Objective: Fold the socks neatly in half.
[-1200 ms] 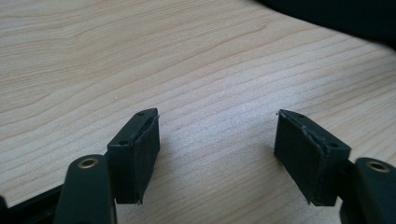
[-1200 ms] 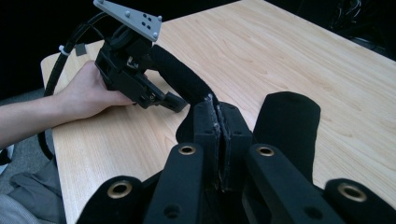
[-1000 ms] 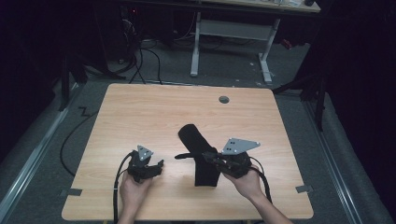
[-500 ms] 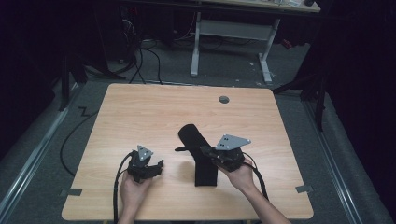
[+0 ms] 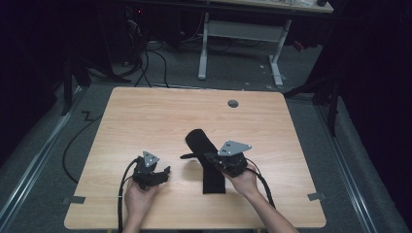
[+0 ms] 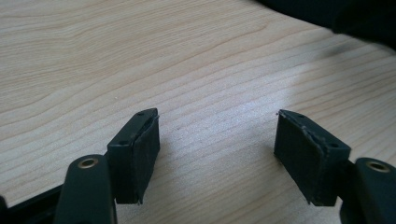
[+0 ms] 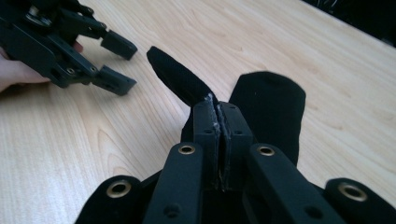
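A long black sock lies on the wooden table, running from the middle toward the near edge. My right gripper is low over its middle, shut on a pinched piece of the fabric. A narrow black flap sticks out to the left from the jaws. In the right gripper view the pads meet with the flap coming out of their tips, and the sock's rounded end lies beyond. My left gripper rests on the table to the left, open, with bare wood between its pads.
A round grey cable hole sits near the table's far edge. Small tape strips mark the near corners. The left gripper shows close to the flap's tip in the right gripper view. Beyond the table stand desk legs and floor cables.
My right gripper has sunk and shifted left over the sock, carrying the pinched flap with it. The left gripper has stayed where it was.
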`<state>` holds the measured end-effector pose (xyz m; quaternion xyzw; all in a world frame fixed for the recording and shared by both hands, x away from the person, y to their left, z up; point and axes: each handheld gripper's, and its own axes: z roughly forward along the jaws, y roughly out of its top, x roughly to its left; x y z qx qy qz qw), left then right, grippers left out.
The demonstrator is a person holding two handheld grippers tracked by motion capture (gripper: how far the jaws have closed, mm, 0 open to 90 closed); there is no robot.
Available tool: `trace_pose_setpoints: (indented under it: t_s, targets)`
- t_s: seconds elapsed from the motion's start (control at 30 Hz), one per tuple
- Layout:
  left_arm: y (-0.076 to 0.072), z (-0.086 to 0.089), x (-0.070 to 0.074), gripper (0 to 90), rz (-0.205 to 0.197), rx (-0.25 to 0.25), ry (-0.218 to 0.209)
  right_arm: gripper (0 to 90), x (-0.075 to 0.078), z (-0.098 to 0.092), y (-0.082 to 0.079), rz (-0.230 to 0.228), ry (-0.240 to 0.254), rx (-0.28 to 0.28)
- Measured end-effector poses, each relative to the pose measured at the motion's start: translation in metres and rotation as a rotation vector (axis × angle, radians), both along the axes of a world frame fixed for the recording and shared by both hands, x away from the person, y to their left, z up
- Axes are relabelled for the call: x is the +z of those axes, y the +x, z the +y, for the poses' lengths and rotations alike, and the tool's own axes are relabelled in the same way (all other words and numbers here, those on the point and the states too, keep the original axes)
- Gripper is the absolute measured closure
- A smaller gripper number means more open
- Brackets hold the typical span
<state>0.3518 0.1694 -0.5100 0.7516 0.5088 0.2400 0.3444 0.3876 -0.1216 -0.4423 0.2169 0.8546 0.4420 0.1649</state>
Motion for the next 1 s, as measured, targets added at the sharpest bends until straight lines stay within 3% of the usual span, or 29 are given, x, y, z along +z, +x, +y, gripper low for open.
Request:
trace_pose_setpoints:
  t_s: [0.33,0.5,0.57,0.67,0.87,1.0]
  targets:
    - [0.0,0.001,0.0,33.2,0.001,0.003,-0.007,86.4,-0.023,0.001,0.009,0.074,-0.014,-0.015]
    - [0.002,0.007,0.001,37.1,0.004,0.018,-0.078,86.0,-0.033,0.001,0.009,0.107,-0.017,-0.014]
    - [0.004,0.008,0.001,40.2,0.017,0.007,-0.14,85.8,-0.037,0.001,0.008,0.116,-0.023,-0.01]
    - [0.012,-0.004,0.005,41.6,0.044,-0.041,-0.186,85.4,-0.044,0.0,0.007,0.132,-0.029,-0.007]
    - [0.026,-0.022,0.014,42.5,0.063,-0.093,-0.238,84.4,-0.048,-0.002,0.005,0.14,-0.039,-0.005]
    - [0.037,-0.035,0.019,43.4,0.086,-0.121,-0.229,83.7,-0.053,-0.003,0.005,0.147,-0.043,-0.009]
